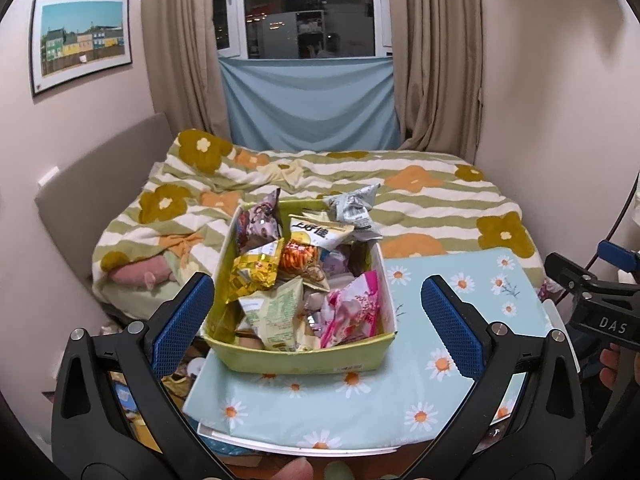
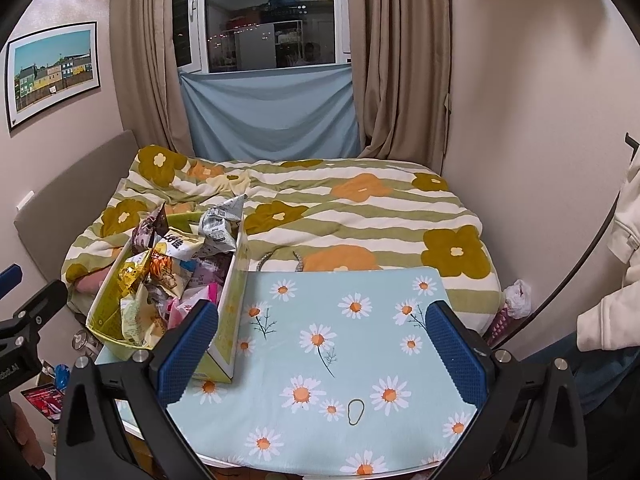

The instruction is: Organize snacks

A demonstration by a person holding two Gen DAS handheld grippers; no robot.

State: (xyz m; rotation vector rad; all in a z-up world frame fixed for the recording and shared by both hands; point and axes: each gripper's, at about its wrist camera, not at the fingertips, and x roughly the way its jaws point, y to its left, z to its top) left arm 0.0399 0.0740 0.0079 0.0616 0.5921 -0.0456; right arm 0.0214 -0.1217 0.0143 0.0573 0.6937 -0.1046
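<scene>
- While both grippers hang above the small table, the left gripper (image 1: 318,326) has its blue-padded fingers (image 1: 182,320) wide apart, and they grip nothing; the yellow box (image 1: 296,356) sits in the gap between them in the lower middle of the left wrist view.
- The right gripper (image 2: 322,354) also has its fingers (image 2: 456,352) spread apart and empty, over the daisy-print cloth (image 2: 360,360) in the lower half of its own view.
- The box is heaped with snack packets: a pink packet (image 1: 354,312) at the near right corner, a pale green packet (image 1: 276,316) beside it, a gold packet (image 1: 254,276) on the left, an orange-and-white bag (image 1: 308,244) in the middle, and a grey printed packet (image 1: 354,210) poking above the far rim.
- In the right wrist view the box (image 2: 228,308) stands on the left edge of the cloth, left of centre, with the right gripper's left finger in front of its near corner.
- A small rubber band (image 2: 356,411) lies on the cloth in the lower centre of that view, well apart from the box.
- Beyond the table is a bed with a flowered striped blanket (image 2: 360,208), and above it a curtained window (image 2: 268,12) at the top centre.
- A framed picture (image 1: 82,38) hangs in the upper left of the left wrist view.
- A pale sleeve (image 2: 620,264) shows at the right edge.
</scene>
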